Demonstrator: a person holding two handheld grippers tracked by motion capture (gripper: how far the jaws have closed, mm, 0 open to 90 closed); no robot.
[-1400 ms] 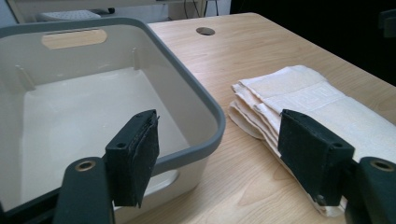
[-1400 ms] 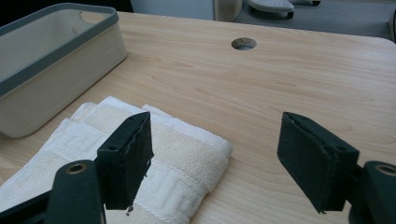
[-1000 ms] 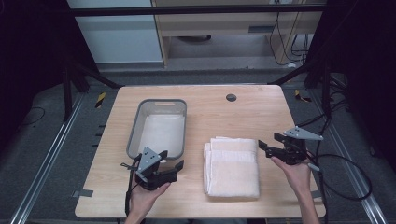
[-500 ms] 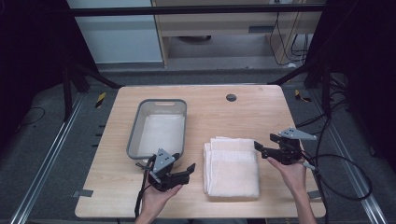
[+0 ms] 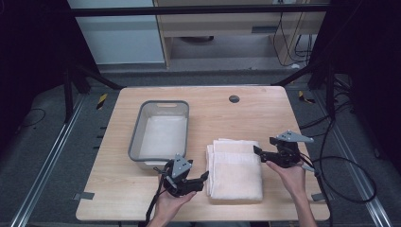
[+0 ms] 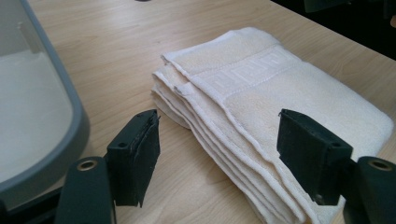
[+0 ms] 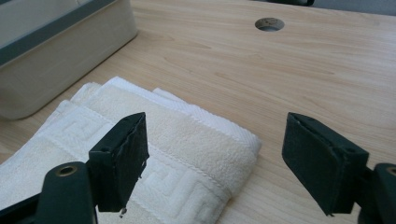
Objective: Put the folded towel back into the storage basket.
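A folded cream towel (image 5: 235, 168) lies on the wooden table (image 5: 222, 118), right of a grey plastic bin (image 5: 161, 132). My left gripper (image 5: 204, 176) sits open at the towel's left edge, its jaws level with the stacked folds (image 6: 224, 135). My right gripper (image 5: 257, 152) is open at the towel's right edge near its far corner (image 7: 233, 140). In the left gripper view (image 6: 217, 158) the jaws straddle the towel's side. In the right gripper view (image 7: 215, 158) the jaws span the towel's corner. Neither holds anything.
The grey bin (image 6: 37, 116) stands close on the left gripper's side and is seen as a pale wall (image 7: 56, 51) in the right gripper view. A round cable hole (image 5: 234, 99) sits at the table's back. Black cables (image 5: 340, 165) trail off the right edge.
My left gripper has moved right from the bin's front corner to the towel's left edge. My right gripper has shifted slightly left, closer to the towel's right edge.
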